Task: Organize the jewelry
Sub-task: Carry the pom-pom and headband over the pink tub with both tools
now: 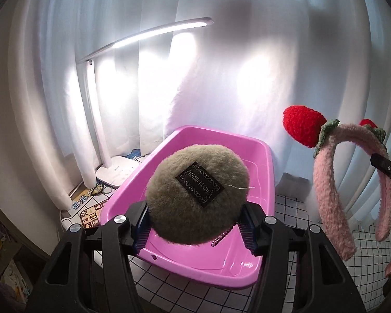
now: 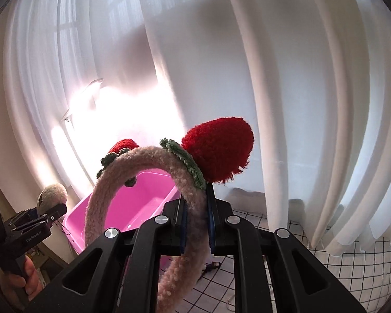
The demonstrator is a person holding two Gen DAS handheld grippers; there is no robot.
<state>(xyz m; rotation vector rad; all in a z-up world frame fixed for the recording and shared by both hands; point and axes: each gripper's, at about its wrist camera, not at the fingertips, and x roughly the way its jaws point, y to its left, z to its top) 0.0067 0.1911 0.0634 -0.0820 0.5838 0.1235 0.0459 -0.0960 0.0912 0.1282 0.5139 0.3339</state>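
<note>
The left gripper (image 1: 195, 224) was clamped on a round, olive-grey fluffy puff (image 1: 196, 195), its blue-padded fingers (image 1: 142, 230) pressing the puff from both sides. The puff hung over the near end of a pink plastic tub (image 1: 269, 182), above the tub's floor. A black woven label (image 1: 199, 187) was sewn on the puff's face; it carried an ornamental border and some lettering, too small and blurred to read. A short beaded chain (image 1: 223, 236) hung from the puff's underside.

The right gripper (image 2: 195, 224) was closed narrowly on the band of a pink fuzzy headband (image 2: 133, 167), held in the air to the right of the tub and apart from it. The headband bore two red crocheted strawberries (image 2: 219, 151) with green leaf collars, one just above the gripper's fingers and the other further round the band.

In the right wrist view the left gripper's body showed white lettering that looked like "GenRobot.AI", though it was small.

The tub stood on a counter (image 1: 294, 208) covered with a white cloth printed in a black grid. Behind the tub to its left stood a lit white desk lamp (image 1: 117, 172) with small grey markings on its base that could not be read. Near the lamp's base lay a printed card (image 1: 86, 208) with blue Chinese characters, not legible. White curtains (image 1: 247, 52) filled the background.
</note>
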